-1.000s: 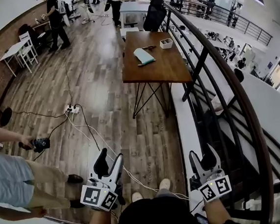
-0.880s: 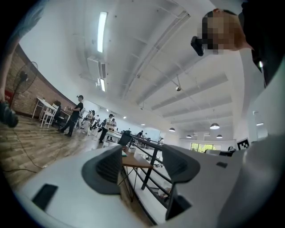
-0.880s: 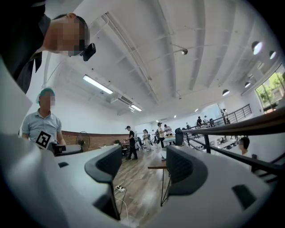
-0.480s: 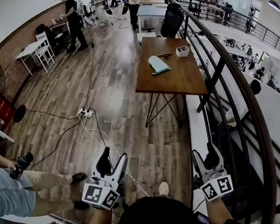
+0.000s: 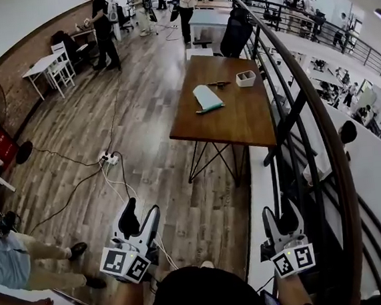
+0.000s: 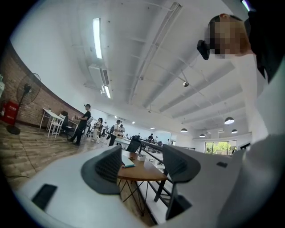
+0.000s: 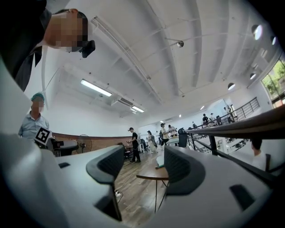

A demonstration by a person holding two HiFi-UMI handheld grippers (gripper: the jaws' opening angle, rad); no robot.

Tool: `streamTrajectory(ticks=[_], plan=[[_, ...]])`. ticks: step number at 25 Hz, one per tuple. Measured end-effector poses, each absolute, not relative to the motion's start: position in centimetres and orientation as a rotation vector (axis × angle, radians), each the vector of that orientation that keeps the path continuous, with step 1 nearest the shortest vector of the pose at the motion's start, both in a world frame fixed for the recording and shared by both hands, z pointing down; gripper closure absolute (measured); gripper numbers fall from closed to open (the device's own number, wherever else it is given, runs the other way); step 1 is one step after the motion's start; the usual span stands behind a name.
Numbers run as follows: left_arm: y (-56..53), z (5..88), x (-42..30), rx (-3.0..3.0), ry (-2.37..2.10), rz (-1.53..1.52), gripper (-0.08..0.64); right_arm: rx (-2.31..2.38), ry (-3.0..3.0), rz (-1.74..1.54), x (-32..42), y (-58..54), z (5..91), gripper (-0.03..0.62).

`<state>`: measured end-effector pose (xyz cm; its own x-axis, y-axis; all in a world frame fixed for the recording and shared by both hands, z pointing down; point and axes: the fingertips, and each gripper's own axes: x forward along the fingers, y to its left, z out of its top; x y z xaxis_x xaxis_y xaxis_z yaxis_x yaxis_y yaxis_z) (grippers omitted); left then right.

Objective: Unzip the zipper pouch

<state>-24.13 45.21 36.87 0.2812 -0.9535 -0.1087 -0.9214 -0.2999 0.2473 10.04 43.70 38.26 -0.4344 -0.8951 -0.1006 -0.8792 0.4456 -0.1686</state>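
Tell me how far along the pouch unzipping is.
Nothing is done yet: the pouch lies untouched on the far table. In hand: nothing. The left gripper, jaws just opening, and the right gripper, jaws just closing slightly, are both open and empty. Remaining: reach the table, grip the pouch and zipper pull, unzip.

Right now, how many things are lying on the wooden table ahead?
3: a pale zipper pouch mid-table, a small dark item just beyond it, and a white box to that item's right. Smaller things may escape this view.

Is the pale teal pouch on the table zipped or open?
Cannot tell: the pale teal zipper pouch lies flat on the brown wooden table, too distant to show its zipper.
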Motion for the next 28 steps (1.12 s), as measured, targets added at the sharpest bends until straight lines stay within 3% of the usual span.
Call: streamTrajectory(ticks=[15, 28], plan=[[36.3, 38.3, -19.1, 2.429, -1.704, -0.283, 0.279, -1.660, 2.435, -0.193, 16.6, 37.3, 40.2, 0.353], [22.6, 38.9, -20.1, 2.456, -1.632, -0.311, 0.267, -1.758, 2.405, -0.102, 15.7, 25.9, 38.0, 0.333]])
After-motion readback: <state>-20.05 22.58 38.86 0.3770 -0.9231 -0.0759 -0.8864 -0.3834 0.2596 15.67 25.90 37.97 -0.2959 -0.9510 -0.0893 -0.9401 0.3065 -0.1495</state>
